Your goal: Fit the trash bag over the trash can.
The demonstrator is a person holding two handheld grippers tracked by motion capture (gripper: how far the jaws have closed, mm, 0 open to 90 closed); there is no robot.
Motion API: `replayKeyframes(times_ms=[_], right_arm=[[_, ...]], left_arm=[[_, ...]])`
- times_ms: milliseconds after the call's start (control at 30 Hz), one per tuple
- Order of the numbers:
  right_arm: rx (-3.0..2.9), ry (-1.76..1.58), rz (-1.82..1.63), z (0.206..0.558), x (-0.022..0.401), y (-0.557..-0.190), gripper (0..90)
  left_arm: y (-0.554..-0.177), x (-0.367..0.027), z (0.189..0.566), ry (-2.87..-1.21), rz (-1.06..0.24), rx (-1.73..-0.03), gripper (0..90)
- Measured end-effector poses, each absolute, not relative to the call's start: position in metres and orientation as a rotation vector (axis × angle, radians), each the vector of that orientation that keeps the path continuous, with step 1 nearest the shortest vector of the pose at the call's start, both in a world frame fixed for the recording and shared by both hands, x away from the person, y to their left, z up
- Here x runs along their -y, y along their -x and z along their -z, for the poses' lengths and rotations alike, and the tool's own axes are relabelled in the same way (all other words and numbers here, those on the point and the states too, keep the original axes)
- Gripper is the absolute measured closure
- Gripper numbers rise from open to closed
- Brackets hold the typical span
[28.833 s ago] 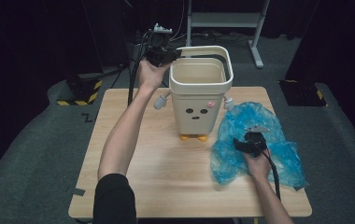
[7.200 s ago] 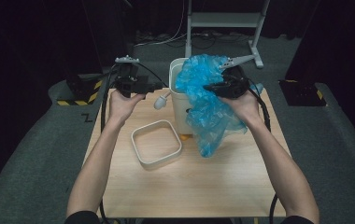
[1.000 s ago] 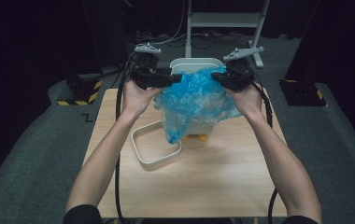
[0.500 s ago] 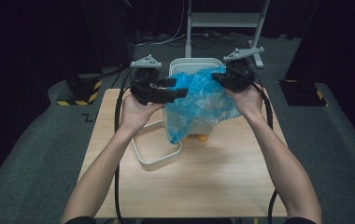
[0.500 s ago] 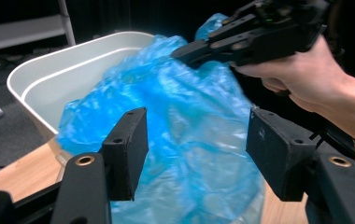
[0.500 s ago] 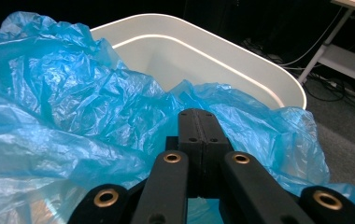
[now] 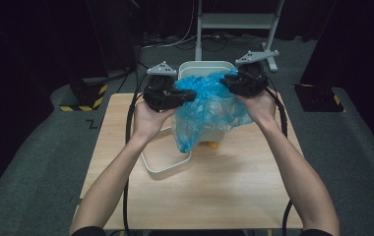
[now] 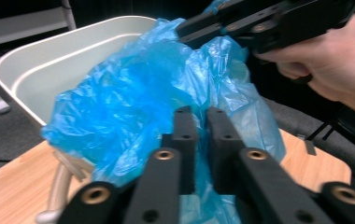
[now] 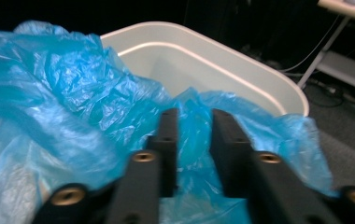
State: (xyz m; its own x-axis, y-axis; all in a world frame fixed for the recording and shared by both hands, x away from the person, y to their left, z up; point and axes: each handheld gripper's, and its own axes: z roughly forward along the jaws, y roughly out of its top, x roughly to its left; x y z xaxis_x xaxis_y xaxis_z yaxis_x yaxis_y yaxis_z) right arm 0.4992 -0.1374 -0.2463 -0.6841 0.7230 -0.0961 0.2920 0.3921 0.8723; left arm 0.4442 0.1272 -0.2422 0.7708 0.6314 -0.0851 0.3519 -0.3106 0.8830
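Closing, left tool (image 8: 199, 116) now pinches blue bag (image 7: 209, 105) (right tool (image 9: 194, 116) loosening).

dim room, lit tabletop, soft blurry close-ups

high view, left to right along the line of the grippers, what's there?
Yellow-black striped block on the floor → left gripper → blue plastic bag → right gripper → dark floor plate with a yellow-black edge.
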Motion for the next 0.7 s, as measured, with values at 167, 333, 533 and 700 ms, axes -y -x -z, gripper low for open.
replayKeyframes(times_ms=[167, 333, 533, 700], right_arm=[[-2.103, -0.849, -1.296, 0.234, 0.153, -0.488, 53.6], [-2.068, -0.833, -1.316, 0.227, 0.173, -0.479, 52.6], [-2.069, -0.841, -1.328, 0.229, 0.192, -0.476, 53.5], [-2.071, -0.861, -1.326, 0.238, 0.2, -0.478, 51.6]], left_arm=[[-0.445, -0.135, 0.239, -1.967, -0.41, -0.756, 88.5], [-0.45, -0.145, 0.236, -1.965, -0.442, -0.781, 88.6], [-0.463, -0.15, 0.237, -1.973, -0.482, -0.829, 88.7], [-0.469, -0.151, 0.235, -1.964, -0.493, -0.837, 88.6]])
